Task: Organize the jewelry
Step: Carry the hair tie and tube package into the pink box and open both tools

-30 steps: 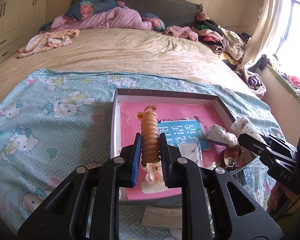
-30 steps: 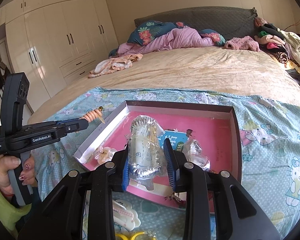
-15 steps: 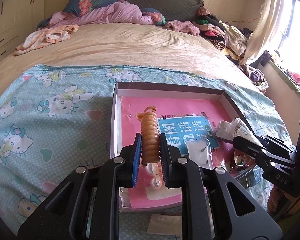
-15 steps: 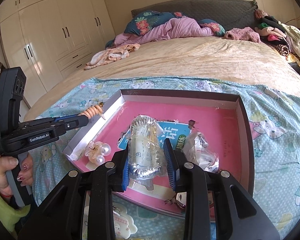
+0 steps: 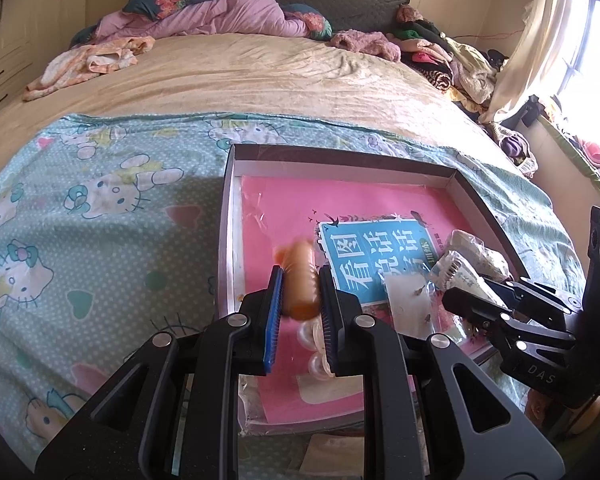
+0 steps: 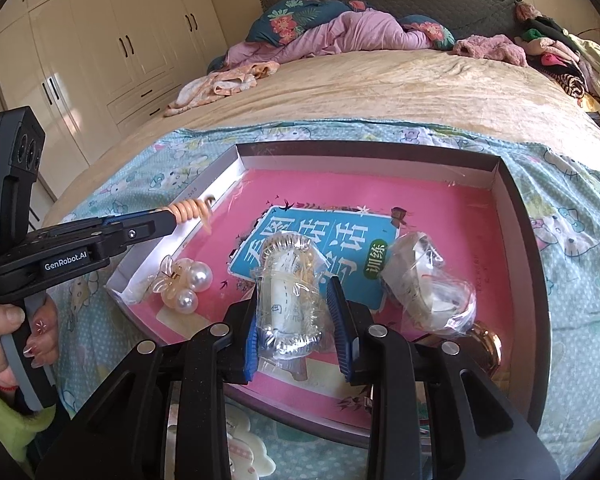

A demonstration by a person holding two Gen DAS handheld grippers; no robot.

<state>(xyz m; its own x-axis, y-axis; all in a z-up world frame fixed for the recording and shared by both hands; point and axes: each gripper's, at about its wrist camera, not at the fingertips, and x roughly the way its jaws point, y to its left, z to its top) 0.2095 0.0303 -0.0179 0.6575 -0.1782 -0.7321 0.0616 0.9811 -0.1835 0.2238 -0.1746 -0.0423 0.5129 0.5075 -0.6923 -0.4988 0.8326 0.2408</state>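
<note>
The left gripper was clamped on one orange spiral hair tie, its fingers closed tight against the coil's sides; the coil's long axis ran forward along the fingers, its free end pointing over the left part of the tray, above the pink lining; the right view showed that end curling past the fingertips, near the tray's left wall. The right gripper was closed on one clear plastic packet holding a white card, the packet's long axis also lying along the fingers, pointed toward the tray's far wall, over the blue booklet. In the tray lay one pearl hair clip with two pearls at the near-left corner; one second crumpled packet lay right of the booklet; the tray rested on the cartoon-cat sheet on the bed.
</note>
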